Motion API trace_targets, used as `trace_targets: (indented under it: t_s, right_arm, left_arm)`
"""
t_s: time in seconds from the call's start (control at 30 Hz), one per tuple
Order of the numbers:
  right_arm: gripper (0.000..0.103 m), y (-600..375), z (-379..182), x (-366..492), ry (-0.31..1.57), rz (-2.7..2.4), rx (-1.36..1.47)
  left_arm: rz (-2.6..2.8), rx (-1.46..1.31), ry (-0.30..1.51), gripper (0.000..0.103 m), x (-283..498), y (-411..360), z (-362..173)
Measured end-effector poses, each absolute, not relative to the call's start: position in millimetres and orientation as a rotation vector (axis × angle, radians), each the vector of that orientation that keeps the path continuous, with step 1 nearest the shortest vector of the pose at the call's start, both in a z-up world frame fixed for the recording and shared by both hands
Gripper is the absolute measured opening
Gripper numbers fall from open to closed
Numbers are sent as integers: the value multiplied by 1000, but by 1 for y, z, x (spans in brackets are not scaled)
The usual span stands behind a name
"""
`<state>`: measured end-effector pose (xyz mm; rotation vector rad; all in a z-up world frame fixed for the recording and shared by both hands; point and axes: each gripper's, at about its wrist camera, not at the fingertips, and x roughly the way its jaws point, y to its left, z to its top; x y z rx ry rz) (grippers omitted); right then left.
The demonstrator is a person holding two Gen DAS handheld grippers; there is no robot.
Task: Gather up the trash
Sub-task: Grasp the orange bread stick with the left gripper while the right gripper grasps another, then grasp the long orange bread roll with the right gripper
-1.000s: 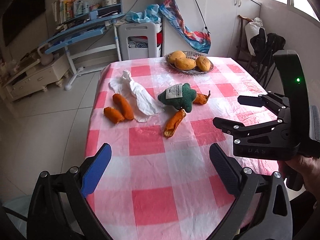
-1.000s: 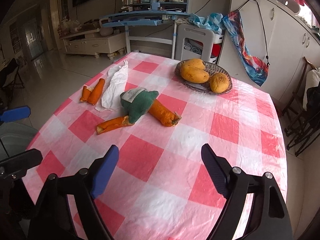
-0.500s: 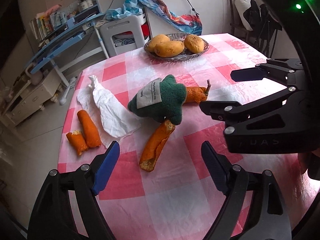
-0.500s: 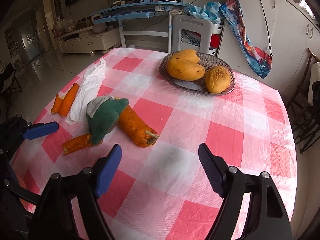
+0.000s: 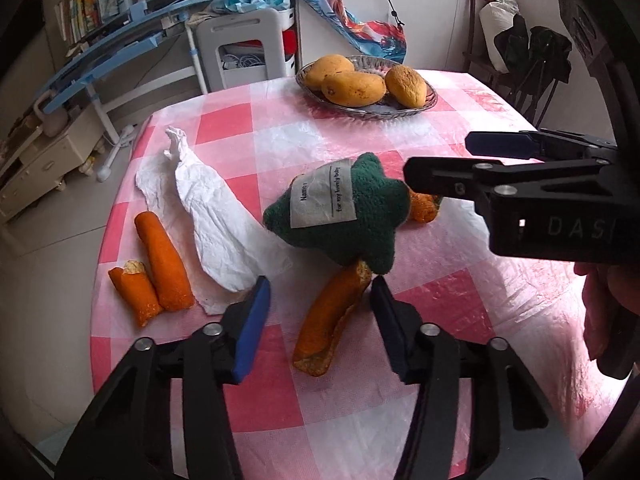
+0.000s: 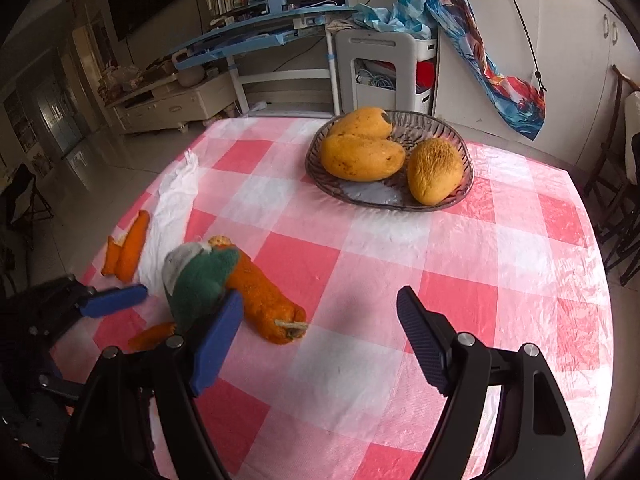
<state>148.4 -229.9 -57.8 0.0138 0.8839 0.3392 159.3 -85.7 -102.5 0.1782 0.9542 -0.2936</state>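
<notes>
I am closing my left gripper (image 5: 320,312) on the orange peel strip (image 5: 330,320) lying low in the centre of the left wrist frame. The strip is sitting between the narrowing jaws, but the pads are not yet pressing on it, so I am judging this as the pick-up step for the first piece of trash. Its upper end is tucked against or under the green plush toy (image 5: 344,216), so the next move calls for finishing the squeeze low on the strip and lifting it clear without dragging the toy along.

My right gripper (image 6: 320,328) is hovering with its jaws well apart and nothing between them, over bare tablecloth (image 6: 480,300) in the lower middle of the right wrist frame. Just left of it lies a bigger orange peel piece (image 6: 264,304), which looks like its likely target.

More trash is waiting at the left of the left wrist frame: two orange peel chunks (image 5: 156,276) beside a crumpled white tissue (image 5: 224,224). The bowl of mangoes (image 5: 428,98) at upper centre is not trash, I think.

As for writing, the toy's cloth label (image 5: 323,198) is reading "Name:" and, along a line, what looks like "for my lovely baby". The right gripper's body, at the right edge of the left wrist frame, is showing the letters "DAS", cut off.
</notes>
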Motion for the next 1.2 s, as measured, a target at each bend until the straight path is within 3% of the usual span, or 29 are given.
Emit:
trace_targets:
  t_s: [0.03,0.13,0.47,0.67,0.77,0.83,0.9,1.2]
  right_arm:
    - [76,-226,-56,148,878,339,-2]
    - [76,-218,-55,150,872,316,-103]
    - [76,-220,-68,156,936,357,-200]
    - [75,-191,-79,154,928,397,-259]
    - [60,-185,-79,153,918,408,-249]
    - [40,-187,-77,152,927,403,-226]
    - [30,-192,-76,150,934,394,-209]
    - [25,-231,-64,128,945,394,51]
  left_arm:
    - [-306,187,956,28,158,-88,-102]
    - [-348,177,998,17,155,-87,-98]
    - [-376,-93,1096,16,144,-37,-80]
    - [-373,-113,1130,16,142,-35,-85]
    - [-382,-108,1115,16,136,-35,-81]
    - [-382,-111,1101,16,131,-34,-76]
    - [-372,-113,1090,16,126,-32,-73]
    - [-312,-63,989,16,79,-34,-57]
